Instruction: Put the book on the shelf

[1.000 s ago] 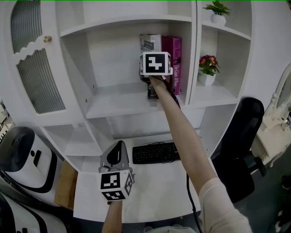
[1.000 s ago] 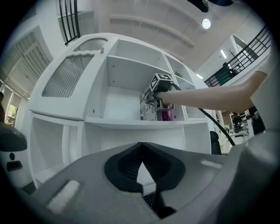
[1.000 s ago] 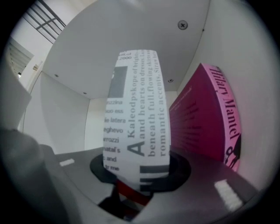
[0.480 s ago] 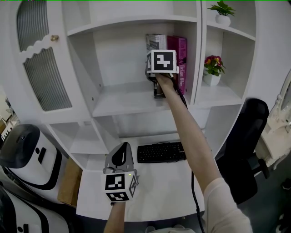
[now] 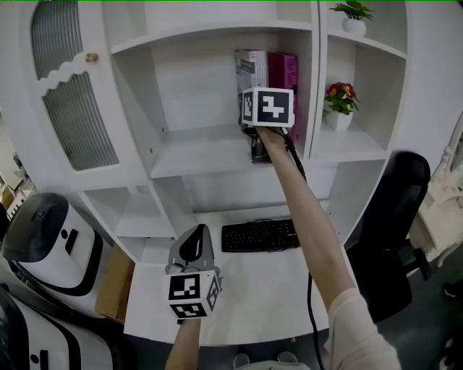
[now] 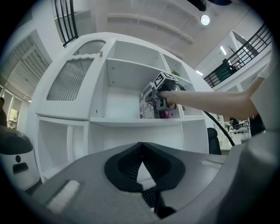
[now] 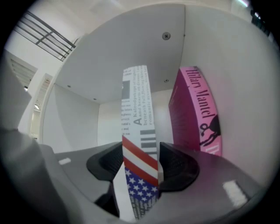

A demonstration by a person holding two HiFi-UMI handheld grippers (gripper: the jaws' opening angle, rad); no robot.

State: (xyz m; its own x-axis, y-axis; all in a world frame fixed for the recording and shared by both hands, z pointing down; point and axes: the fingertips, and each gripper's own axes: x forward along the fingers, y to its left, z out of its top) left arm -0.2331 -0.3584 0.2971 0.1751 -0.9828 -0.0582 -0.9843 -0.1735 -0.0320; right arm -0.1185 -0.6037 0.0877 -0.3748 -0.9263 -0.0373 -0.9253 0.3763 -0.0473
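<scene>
A white book (image 5: 249, 65) with a stars-and-stripes spine (image 7: 138, 113) stands upright on the white shelf (image 5: 202, 148), next to a pink book (image 5: 283, 72) on its right. My right gripper (image 5: 257, 141) reaches into that shelf bay. Its jaws are opening around the lower spine (image 7: 142, 168), and the pads no longer press on it. My left gripper (image 5: 192, 249) hangs low over the desk, pointed up at the shelf, shut with nothing in it (image 6: 141, 162).
A black keyboard (image 5: 259, 235) lies on the white desk below the shelf. A flower pot (image 5: 340, 101) and a green plant (image 5: 354, 18) sit in the right bays. A ribbed cabinet door (image 5: 76, 101) is at left, a black chair (image 5: 394, 231) at right.
The right gripper's cube has drawn slightly down and right of the white book, which stays upright on the shelf. The left gripper has hardly moved.
</scene>
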